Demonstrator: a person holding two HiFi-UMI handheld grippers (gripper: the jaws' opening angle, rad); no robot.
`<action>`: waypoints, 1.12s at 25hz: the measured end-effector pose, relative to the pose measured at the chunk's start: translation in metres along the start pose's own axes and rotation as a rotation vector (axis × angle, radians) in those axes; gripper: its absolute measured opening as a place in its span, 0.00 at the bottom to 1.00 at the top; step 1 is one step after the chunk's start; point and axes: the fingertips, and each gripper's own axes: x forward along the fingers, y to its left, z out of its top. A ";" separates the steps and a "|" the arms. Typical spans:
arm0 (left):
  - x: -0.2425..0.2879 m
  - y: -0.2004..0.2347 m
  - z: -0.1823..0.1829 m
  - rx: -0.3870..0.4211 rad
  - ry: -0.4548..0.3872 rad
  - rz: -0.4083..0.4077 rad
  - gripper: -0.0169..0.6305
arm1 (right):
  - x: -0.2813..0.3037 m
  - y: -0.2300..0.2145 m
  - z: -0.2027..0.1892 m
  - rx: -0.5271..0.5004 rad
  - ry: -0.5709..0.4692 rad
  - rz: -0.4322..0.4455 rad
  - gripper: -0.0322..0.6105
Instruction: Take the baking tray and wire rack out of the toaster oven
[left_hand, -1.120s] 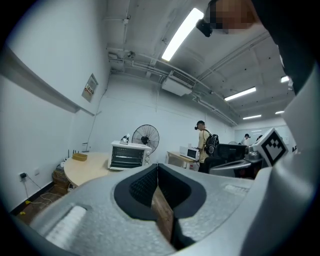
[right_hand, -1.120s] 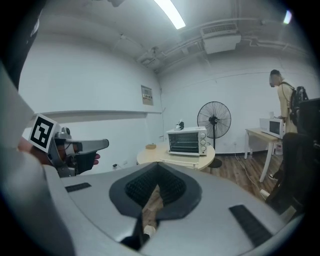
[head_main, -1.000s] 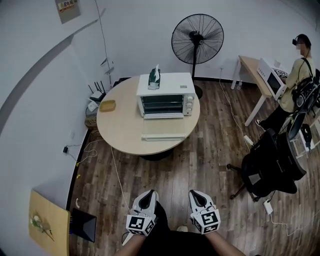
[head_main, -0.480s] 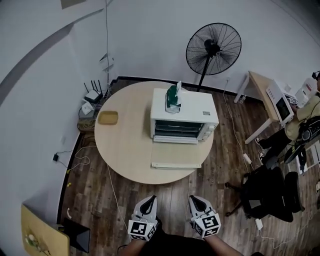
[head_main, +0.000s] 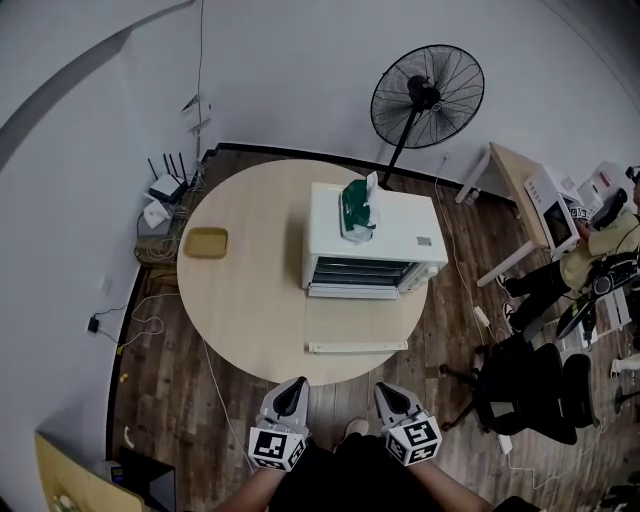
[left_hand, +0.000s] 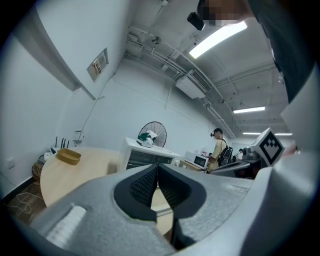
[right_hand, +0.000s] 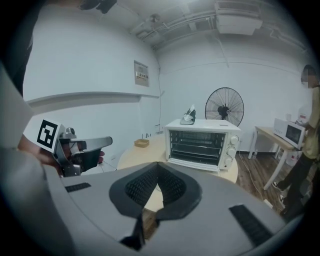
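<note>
With the left gripper (head_main: 291, 392) and right gripper (head_main: 392, 395) clenched empty at the frame's bottom, the person should part the jaws before reaching the toaster oven (head_main: 375, 235) at centre.

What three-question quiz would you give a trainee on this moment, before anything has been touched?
1. True or false: the left hand-held gripper and the right hand-held gripper both have their jaws together with nothing between them.
2. Multiple choice: what lies on top of the toaster oven? A) a green and white item; B) a kettle; C) a stack of plates.
3. Fill in: in the head view, the yellow dish sits on the round table to the oven's ____.

Key: 1 true; 2 A; 3 left.
</note>
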 end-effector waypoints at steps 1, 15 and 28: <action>0.003 0.002 0.000 -0.005 -0.003 0.001 0.05 | 0.004 -0.004 0.000 0.000 0.007 -0.002 0.05; 0.080 0.024 0.015 0.011 -0.007 0.121 0.05 | 0.103 -0.106 0.027 0.110 -0.030 0.018 0.05; 0.189 0.020 0.011 0.060 0.071 0.138 0.05 | 0.200 -0.192 0.005 0.210 0.009 0.064 0.05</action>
